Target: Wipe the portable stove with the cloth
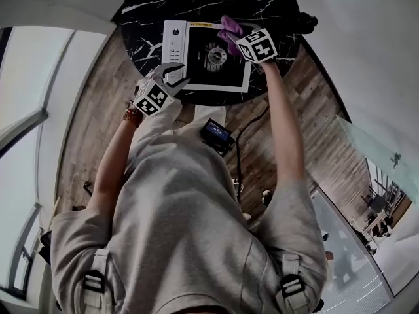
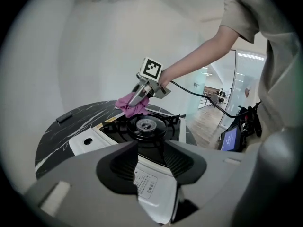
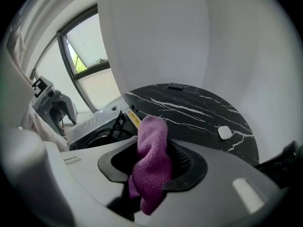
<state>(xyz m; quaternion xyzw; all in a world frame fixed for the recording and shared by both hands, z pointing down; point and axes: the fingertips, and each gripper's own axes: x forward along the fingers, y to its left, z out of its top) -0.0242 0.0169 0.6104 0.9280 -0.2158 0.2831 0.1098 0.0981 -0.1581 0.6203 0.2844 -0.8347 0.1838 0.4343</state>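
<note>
Step in hand, as judged: the wipe is only being set up, with no stroke across the top yet.

The portable stove (image 1: 200, 77) is set at the near edge of the round black marble desk (image 1: 147, 8), with its control strip toward the desk's left edge. The purple cloth (image 1: 229, 25) is clamped bunched between the jaws of the right hand-held gripper (image 1: 233, 38) and is held at the stove's far-right corner. Whether it already touches the surface cannot be told.

The jaws of the left hand-held gripper (image 2: 151, 161) are held apart with nothing gripped. It is poised at the stove's near-left corner, with the white side panel seen through the gap.

Next move, as judged: the cloth is to be pressed flat and dragged over the black top around the burner (image 1: 215, 55). The stove may need steadying from the left, and snagging on the pan supports is to be avoided.
</note>
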